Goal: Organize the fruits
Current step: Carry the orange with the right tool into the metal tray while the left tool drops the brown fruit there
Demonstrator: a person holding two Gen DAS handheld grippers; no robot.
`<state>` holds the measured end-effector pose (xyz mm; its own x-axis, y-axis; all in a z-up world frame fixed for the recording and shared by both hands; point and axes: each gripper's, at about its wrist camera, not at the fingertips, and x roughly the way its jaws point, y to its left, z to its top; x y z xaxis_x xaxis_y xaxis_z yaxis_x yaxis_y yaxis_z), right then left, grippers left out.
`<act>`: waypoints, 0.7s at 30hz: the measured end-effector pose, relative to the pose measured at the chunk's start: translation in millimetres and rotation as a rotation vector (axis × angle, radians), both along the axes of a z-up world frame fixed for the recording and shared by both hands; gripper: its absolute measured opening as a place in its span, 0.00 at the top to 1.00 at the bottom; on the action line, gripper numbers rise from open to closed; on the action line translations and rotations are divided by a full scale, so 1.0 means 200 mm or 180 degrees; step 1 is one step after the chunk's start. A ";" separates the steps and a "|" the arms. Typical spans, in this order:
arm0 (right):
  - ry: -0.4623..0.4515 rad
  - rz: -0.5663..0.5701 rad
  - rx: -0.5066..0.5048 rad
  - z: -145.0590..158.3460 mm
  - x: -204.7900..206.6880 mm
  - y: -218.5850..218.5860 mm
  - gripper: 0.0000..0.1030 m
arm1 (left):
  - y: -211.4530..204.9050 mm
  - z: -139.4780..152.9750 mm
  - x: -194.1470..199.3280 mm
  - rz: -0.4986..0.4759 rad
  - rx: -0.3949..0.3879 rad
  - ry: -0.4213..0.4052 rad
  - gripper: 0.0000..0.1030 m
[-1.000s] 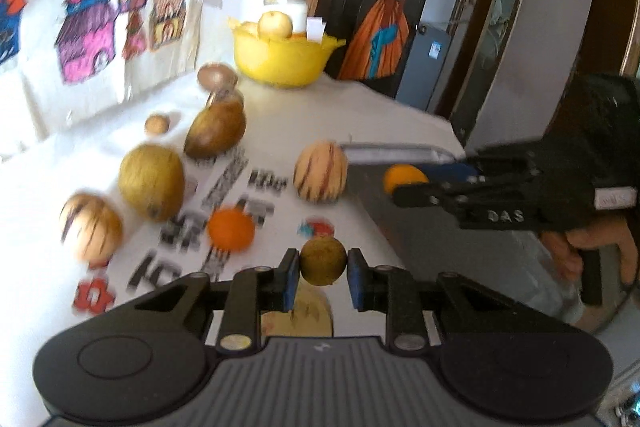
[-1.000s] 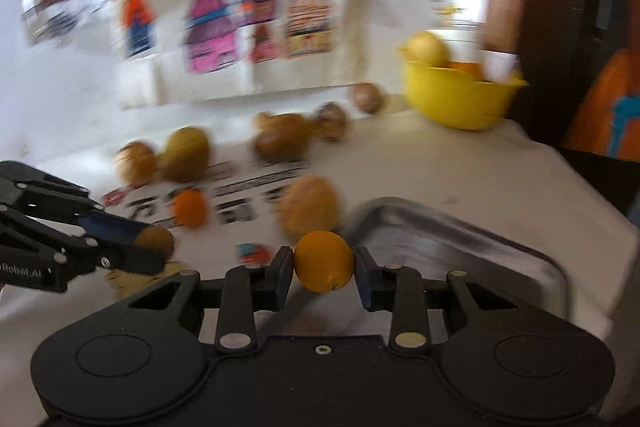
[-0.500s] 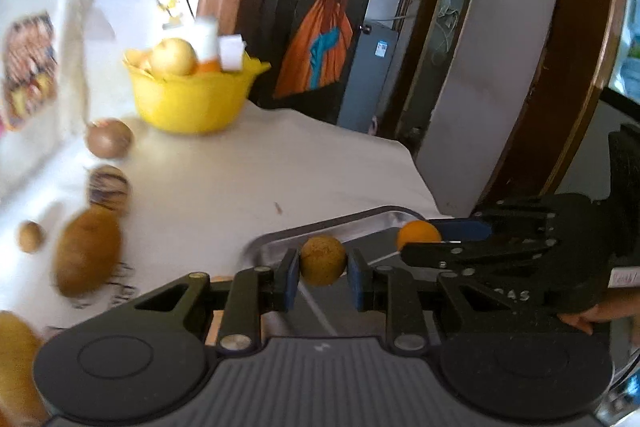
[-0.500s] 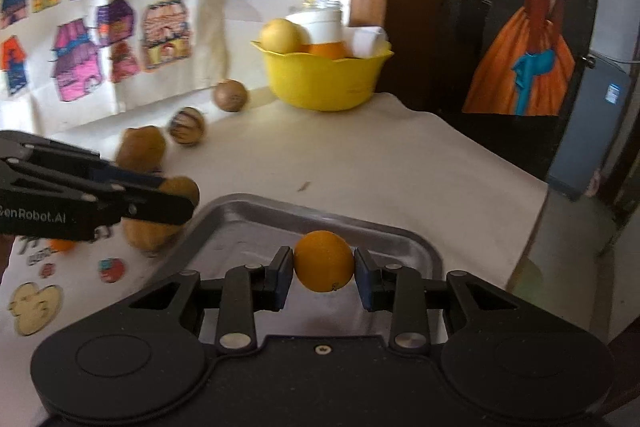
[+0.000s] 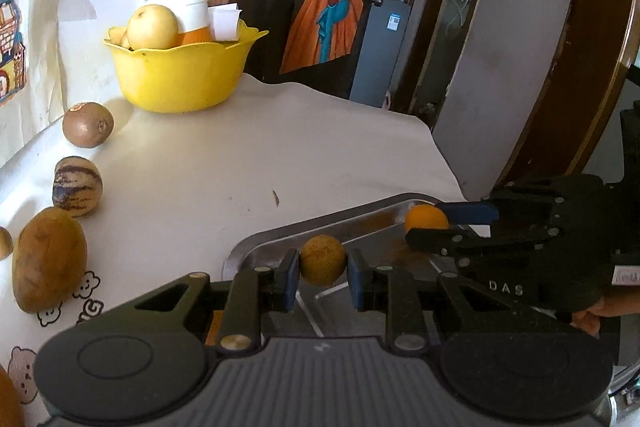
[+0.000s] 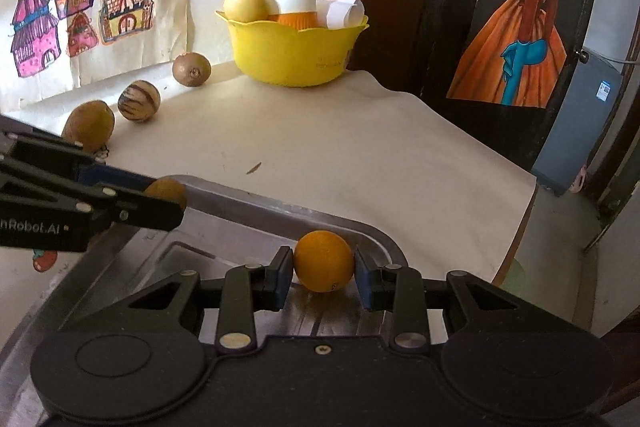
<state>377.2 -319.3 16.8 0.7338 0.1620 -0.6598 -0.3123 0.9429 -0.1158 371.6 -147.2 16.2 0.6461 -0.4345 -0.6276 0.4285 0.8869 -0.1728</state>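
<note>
My left gripper (image 5: 323, 269) is shut on a small brownish-yellow round fruit (image 5: 322, 265) and holds it over the near-left part of the metal tray (image 5: 256, 241). My right gripper (image 6: 323, 273) is shut on a small orange (image 6: 324, 261) low over the tray's far right corner (image 6: 384, 239); whether the orange touches the tray I cannot tell. Each gripper shows in the other's view: the right one with the orange (image 5: 426, 218), the left one with its fruit (image 6: 166, 191).
A yellow bowl (image 5: 180, 75) with a pear, a jar and paper stands at the back. A kiwi (image 5: 88, 125), a striped melon-like fruit (image 5: 77, 185) and a brown oblong fruit (image 5: 48, 265) lie left on the white cloth. The table edge (image 6: 516, 227) drops off right.
Both grippers have swung right from the fruit-covered cloth to over the tray, each still holding its fruit. The right gripper has dropped lower toward the tray's corner.
</note>
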 end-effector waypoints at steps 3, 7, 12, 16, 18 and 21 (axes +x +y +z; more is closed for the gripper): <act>-0.0022 0.0015 -0.0015 -0.01 -0.01 0.00 0.66 | -0.03 0.00 0.01 -0.0002 0.0073 0.0002 0.73; -0.0034 0.0019 -0.0012 -0.01 -0.01 0.00 0.66 | -0.05 -0.02 0.03 -0.0021 0.0163 -0.0002 0.73; -0.0066 0.0009 -0.0032 0.00 -0.03 -0.01 0.65 | -0.05 -0.01 0.03 -0.0001 0.0079 0.0047 0.72; -0.0126 -0.0003 -0.0015 0.03 -0.06 -0.03 0.59 | -0.03 0.01 0.01 0.0054 0.0018 0.0060 0.70; -0.0154 -0.0020 -0.0009 0.05 -0.09 -0.04 0.57 | -0.02 0.03 -0.01 0.0084 -0.0036 0.0041 0.68; -0.0201 -0.0063 0.0025 0.09 -0.14 -0.05 0.51 | 0.00 0.07 -0.05 0.0131 -0.0082 0.0011 0.63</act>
<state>350.2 -330.2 33.8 0.7771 0.1520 -0.6107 -0.2859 0.9498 -0.1273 361.5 -147.6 29.8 0.6617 -0.4234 -0.6188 0.3910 0.8990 -0.1971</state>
